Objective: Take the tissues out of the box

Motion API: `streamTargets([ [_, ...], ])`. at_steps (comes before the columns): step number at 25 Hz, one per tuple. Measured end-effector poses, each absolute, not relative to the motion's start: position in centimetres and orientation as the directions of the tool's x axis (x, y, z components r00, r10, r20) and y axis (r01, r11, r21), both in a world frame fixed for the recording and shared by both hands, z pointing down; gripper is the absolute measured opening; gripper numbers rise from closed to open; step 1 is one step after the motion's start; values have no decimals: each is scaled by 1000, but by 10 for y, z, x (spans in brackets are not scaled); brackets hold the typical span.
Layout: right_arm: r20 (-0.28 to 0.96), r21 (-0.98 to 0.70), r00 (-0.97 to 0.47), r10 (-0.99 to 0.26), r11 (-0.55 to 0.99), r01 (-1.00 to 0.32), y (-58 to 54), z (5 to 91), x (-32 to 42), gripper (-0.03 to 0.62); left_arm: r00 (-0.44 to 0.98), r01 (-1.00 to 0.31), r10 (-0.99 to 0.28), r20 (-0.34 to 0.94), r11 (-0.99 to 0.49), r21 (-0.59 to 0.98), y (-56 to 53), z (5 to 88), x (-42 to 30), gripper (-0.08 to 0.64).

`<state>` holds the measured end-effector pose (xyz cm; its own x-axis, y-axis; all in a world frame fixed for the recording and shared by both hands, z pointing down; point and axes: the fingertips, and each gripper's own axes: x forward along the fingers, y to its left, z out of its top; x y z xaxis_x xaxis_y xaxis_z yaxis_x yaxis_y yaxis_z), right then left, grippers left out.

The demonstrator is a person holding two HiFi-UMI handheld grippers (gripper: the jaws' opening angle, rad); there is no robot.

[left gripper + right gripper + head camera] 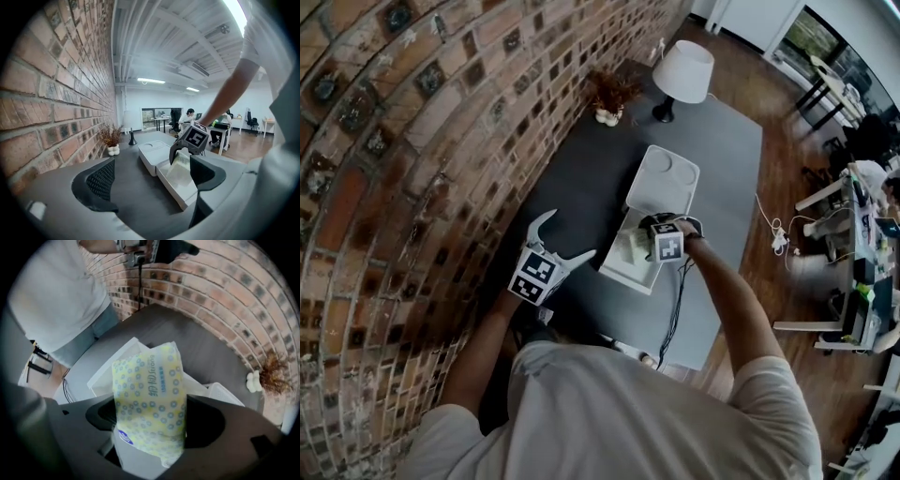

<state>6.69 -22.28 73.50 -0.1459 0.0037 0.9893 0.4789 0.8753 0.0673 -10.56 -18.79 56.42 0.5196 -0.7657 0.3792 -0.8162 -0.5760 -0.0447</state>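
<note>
One yellow, blue-dotted tissue pack [147,380], its blue lettering illegible, is clamped in the right gripper [151,412] over the white box [105,373]; the left gripper [152,163] gapes empty.

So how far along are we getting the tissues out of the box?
Done: lid open, lying beside the box. In hand: right gripper shut on the tissue pack, not yet clear of the box. To do: lift it clear, set it down. Idle: left gripper open, empty.

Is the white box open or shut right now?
Open: the lid lies flat beyond the box, and the right claw grips the tissue pack.
</note>
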Motion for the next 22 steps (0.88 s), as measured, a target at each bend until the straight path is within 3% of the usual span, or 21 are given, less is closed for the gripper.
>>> streamTargets([
  [5, 955, 130, -293, -42, 948, 289, -227, 714, 73, 400, 532, -819, -772, 347, -574, -22, -196, 557, -105, 489],
  [9, 877, 209, -455, -156, 975, 70, -234, 681, 73, 400, 558, -809, -771, 306, -588, -6, -206, 545, -94, 489],
  [16, 608, 229, -679, -412, 909, -347, -237, 596, 79, 402, 629, -761, -739, 241, -648, 0, -211, 523, -61, 488],
  [22, 385, 254, -674, -630, 775, -579, -236, 525, 104, 403, 675, -730, -718, 168, -683, 14, -216, 500, -37, 488],
])
